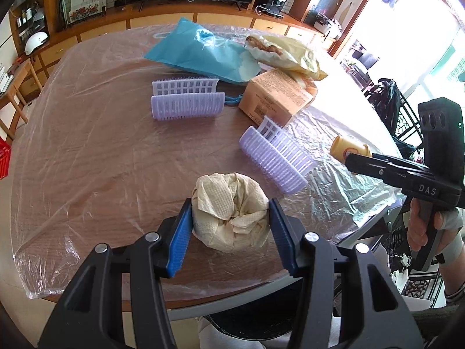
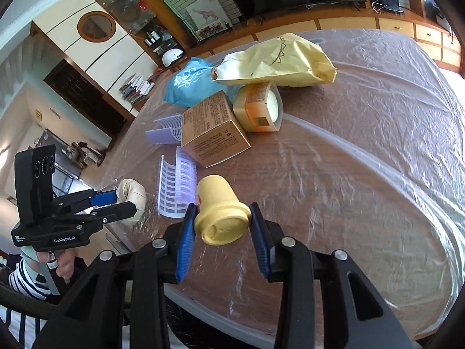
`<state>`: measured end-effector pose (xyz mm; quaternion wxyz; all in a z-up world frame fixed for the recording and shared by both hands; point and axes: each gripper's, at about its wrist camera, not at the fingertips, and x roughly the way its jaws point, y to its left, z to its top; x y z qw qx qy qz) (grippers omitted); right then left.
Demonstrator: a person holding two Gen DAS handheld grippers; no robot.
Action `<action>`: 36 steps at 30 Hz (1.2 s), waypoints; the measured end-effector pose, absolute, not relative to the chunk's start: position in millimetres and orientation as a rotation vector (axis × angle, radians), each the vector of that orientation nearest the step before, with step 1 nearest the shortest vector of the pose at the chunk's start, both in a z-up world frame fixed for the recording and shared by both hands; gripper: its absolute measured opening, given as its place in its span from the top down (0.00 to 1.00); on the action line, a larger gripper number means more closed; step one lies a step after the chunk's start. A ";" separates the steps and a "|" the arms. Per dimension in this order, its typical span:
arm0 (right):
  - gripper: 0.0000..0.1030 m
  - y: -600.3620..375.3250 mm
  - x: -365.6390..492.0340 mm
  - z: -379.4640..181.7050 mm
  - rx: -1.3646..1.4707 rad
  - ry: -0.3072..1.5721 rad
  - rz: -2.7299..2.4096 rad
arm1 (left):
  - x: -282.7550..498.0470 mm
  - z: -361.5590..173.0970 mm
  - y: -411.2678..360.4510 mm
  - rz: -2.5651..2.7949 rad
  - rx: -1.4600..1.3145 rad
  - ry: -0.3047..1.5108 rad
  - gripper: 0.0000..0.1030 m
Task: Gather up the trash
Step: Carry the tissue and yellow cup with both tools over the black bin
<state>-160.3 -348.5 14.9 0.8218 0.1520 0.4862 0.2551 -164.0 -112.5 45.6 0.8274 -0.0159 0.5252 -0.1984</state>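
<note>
Crumpled paper wad (image 1: 231, 212) clamped between blue pads (image 1: 178, 237) of left gripper (image 1: 231, 234), at near table edge. Small yellow cup (image 2: 222, 213) gripped at its wide rim by right gripper (image 2: 222, 241), above plastic-covered table (image 2: 363, 174). Beyond: lilac comb-like pieces (image 1: 276, 160), brown carton (image 1: 277, 96), blue bag (image 1: 197, 51), yellow bag (image 2: 279, 61).

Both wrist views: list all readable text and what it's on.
"DAS": on the black body of the right gripper, left wrist view.
"GenRobot.AI": on the black body of the left gripper, right wrist view; the small white label beside it is too small to read.
Tan cardboard box: dense print, too small.
Round orange-labelled tub: print blurred.
Blue plastic bag: white lettering, unreadable.
</note>
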 end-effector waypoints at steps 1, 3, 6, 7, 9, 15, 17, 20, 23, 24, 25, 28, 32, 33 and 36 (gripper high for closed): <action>0.65 -349.4 -162.2 15.7 0.328 1.033 0.543 | -165.5 47.6 -112.7 -0.428 -0.035 1.110 0.49; 0.65 -351.6 -168.1 17.7 0.342 1.028 0.551 | -169.1 51.6 -109.7 -0.440 -0.038 1.101 0.49; 0.65 -351.8 -176.0 23.1 0.357 1.019 0.561 | -174.7 57.1 -107.2 -0.459 -0.041 1.087 0.49; 0.65 -352.2 -177.9 24.8 0.358 1.016 0.561 | -175.4 58.1 -107.1 -0.462 -0.041 1.085 0.49; 0.65 -351.4 -184.8 29.2 0.355 1.013 0.565 | -179.1 61.1 -105.8 -0.476 -0.052 1.082 0.49; 0.65 -347.0 -199.7 41.0 0.340 1.009 0.580 | -191.9 66.3 -108.3 -0.516 -0.038 1.074 0.49; 0.65 -345.5 -208.2 42.2 0.328 1.013 0.581 | -197.6 67.1 -109.4 -0.530 -0.033 1.074 0.49; 0.65 -345.4 -221.0 43.7 0.320 1.021 0.580 | -205.4 67.3 -110.0 -0.553 -0.030 1.078 0.49; 0.65 -345.2 -230.8 45.2 0.318 1.029 0.577 | -213.7 67.5 -110.2 -0.581 -0.027 1.082 0.49; 0.65 -345.1 -233.5 45.0 0.318 1.031 0.576 | -216.9 67.3 -110.9 -0.588 -0.018 1.082 0.49; 0.65 -344.9 -236.4 45.0 0.318 1.033 0.577 | -220.3 67.1 -111.5 -0.596 -0.010 1.085 0.49; 0.65 -344.3 -246.0 43.5 0.313 1.042 0.574 | -227.4 65.7 -113.4 -0.613 0.003 1.092 0.49; 0.65 -342.1 -254.2 39.7 0.319 1.059 0.575 | -235.4 64.3 -116.9 -0.636 0.017 1.102 0.49; 0.65 -341.2 -256.0 38.4 0.320 1.064 0.577 | -237.1 63.8 -118.0 -0.642 0.021 1.104 0.49; 0.65 -337.7 -261.6 34.2 0.320 1.082 0.587 | -241.2 61.9 -121.0 -0.662 0.031 1.113 0.49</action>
